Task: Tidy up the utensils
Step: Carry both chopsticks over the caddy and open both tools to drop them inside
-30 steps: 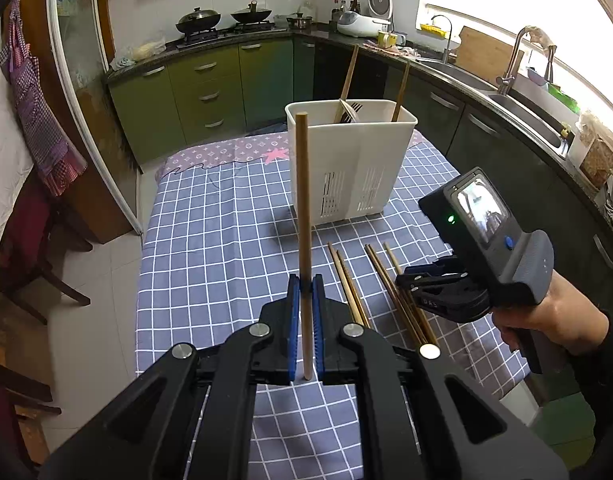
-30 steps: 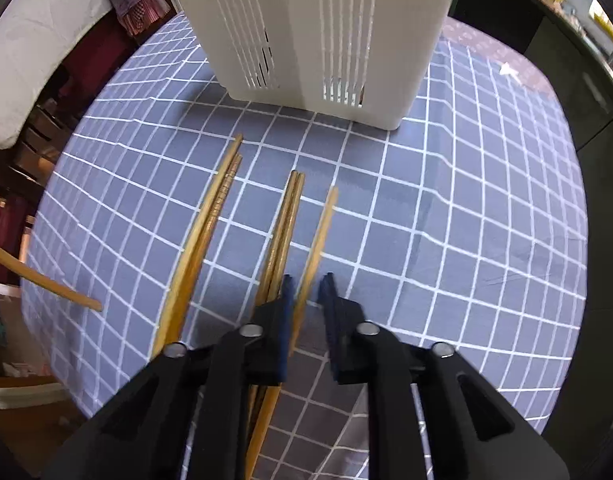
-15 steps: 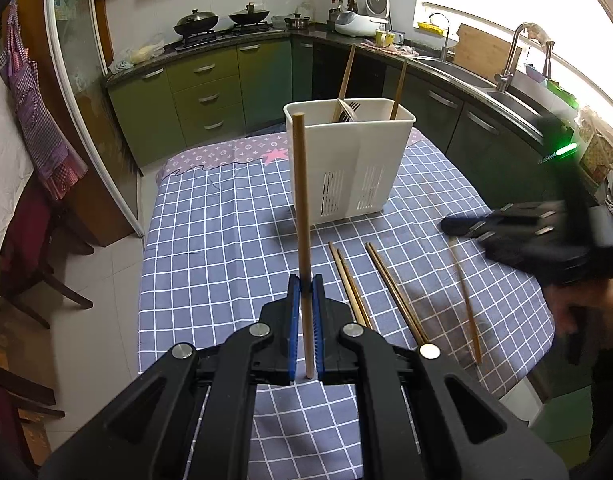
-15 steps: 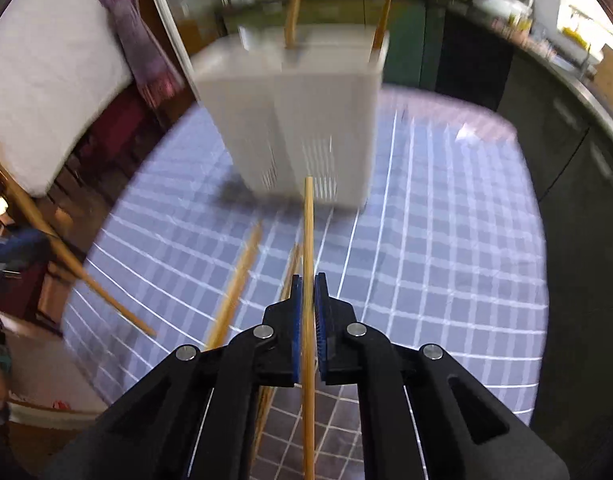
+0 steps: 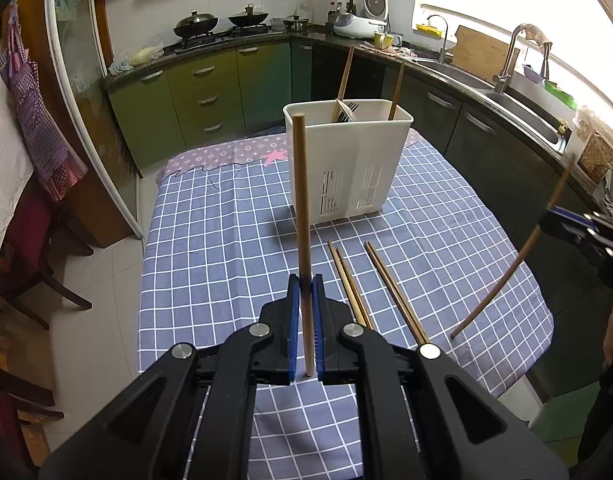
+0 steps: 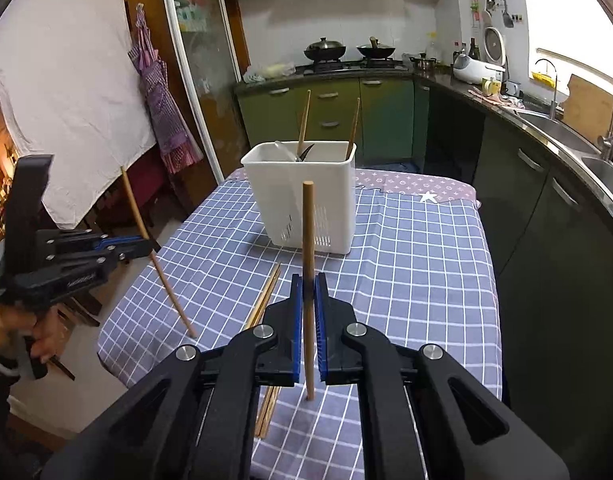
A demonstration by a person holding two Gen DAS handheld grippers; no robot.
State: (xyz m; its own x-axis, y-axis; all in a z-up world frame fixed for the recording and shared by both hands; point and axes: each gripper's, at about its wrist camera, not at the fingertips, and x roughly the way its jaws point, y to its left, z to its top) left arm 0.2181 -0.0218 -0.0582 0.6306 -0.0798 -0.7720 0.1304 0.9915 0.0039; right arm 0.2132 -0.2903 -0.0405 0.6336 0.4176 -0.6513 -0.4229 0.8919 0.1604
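Note:
My left gripper (image 5: pixel 305 296) is shut on a wooden chopstick (image 5: pixel 301 208) that stands upright above the near table edge. My right gripper (image 6: pixel 308 296) is shut on another wooden chopstick (image 6: pixel 308 248), also upright and lifted off the table. The white utensil holder (image 5: pixel 346 160) stands mid-table with two chopsticks and some cutlery in it; it also shows in the right wrist view (image 6: pixel 302 196). Two pairs of chopsticks (image 5: pixel 380 284) lie on the checked tablecloth in front of it. The right gripper (image 5: pixel 562 224) shows at the left view's right edge, the left gripper (image 6: pixel 146 246) at the right view's left.
The blue checked tablecloth (image 5: pixel 226 240) covers a small table. Green kitchen cabinets (image 5: pixel 210 92) and a counter with a sink (image 5: pixel 518 108) run behind and to the right. A chair (image 5: pixel 30 248) stands left of the table.
My right gripper closed on a chopstick lying on the cloth, lifted it and swung it upright, moving back to the table's right edge. My left gripper kept its chopstick almost still.

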